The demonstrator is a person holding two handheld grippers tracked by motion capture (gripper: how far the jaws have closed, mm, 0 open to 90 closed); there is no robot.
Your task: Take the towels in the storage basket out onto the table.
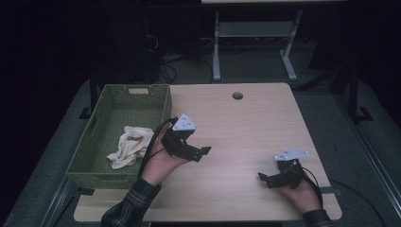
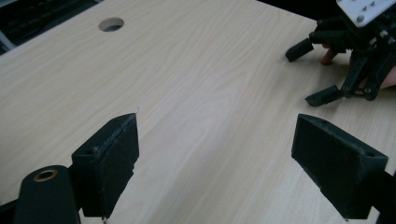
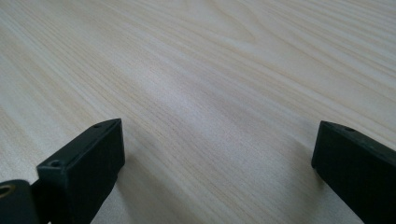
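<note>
My left gripper [image 1: 202, 154] hovers over the pale wooden table [image 1: 246, 123], just right of a green woven basket [image 1: 97, 163]. Its jaws stand wide open in the left gripper view [image 2: 217, 135], with bare wood between them. A crumpled cream cloth [image 1: 128, 146] lies inside the basket. My right gripper [image 1: 265, 179] rests low near the table's front right, pointing left. It is open too, and nothing sits between its jaws in the right gripper view [image 3: 217, 135]. The left gripper view catches the right gripper [image 2: 310, 74] farther off, jaws spread.
A round cable hole [image 1: 237, 96] sits near the table's far edge [image 2: 111, 24]. Beyond the table stands a white desk frame [image 1: 255, 33] on a dark floor with cables. A person's sleeve [image 1: 130, 205] enters at the bottom left.
</note>
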